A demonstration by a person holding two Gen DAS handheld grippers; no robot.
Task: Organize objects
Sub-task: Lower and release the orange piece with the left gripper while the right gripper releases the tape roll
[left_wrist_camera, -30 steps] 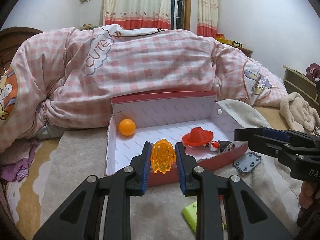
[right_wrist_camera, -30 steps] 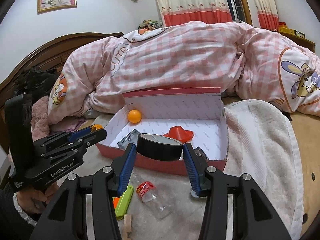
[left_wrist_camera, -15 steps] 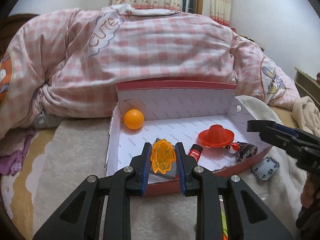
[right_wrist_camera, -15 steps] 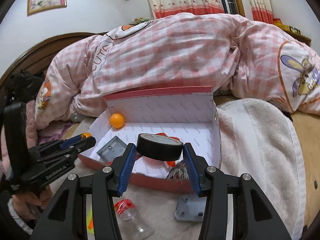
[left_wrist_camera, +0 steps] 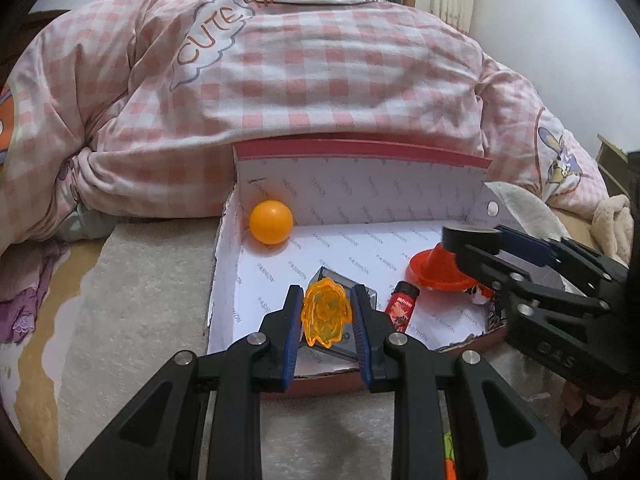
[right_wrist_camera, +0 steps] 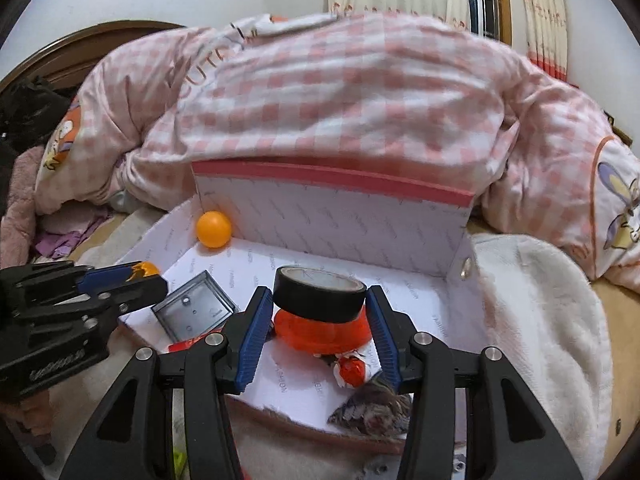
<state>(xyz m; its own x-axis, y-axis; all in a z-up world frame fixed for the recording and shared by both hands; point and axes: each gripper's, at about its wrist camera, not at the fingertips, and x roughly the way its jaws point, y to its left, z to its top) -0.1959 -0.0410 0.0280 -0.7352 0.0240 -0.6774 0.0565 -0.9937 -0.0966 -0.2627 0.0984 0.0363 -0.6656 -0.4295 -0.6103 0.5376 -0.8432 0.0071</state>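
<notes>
Two tongs over box (left_wrist_camera: 360, 200) | left tongs (left_wrist_camera: 327, 320) clamp orange token (left_wrist_camera: 326, 314) | right tongs (right_wrist_camera: 319, 314) clamp tape (right_wrist_camera: 319, 298)

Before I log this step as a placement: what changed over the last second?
Both grippers came forward over the red box. The left gripper carried the orange translucent toy above the metal tray; the right gripper carried the black tape roll above the red cone toy. Nothing released. The orange ball stayed put.

The black tape roll (right_wrist_camera: 319, 295) hides the red cone's (right_wrist_camera: 320, 330) top.
</notes>
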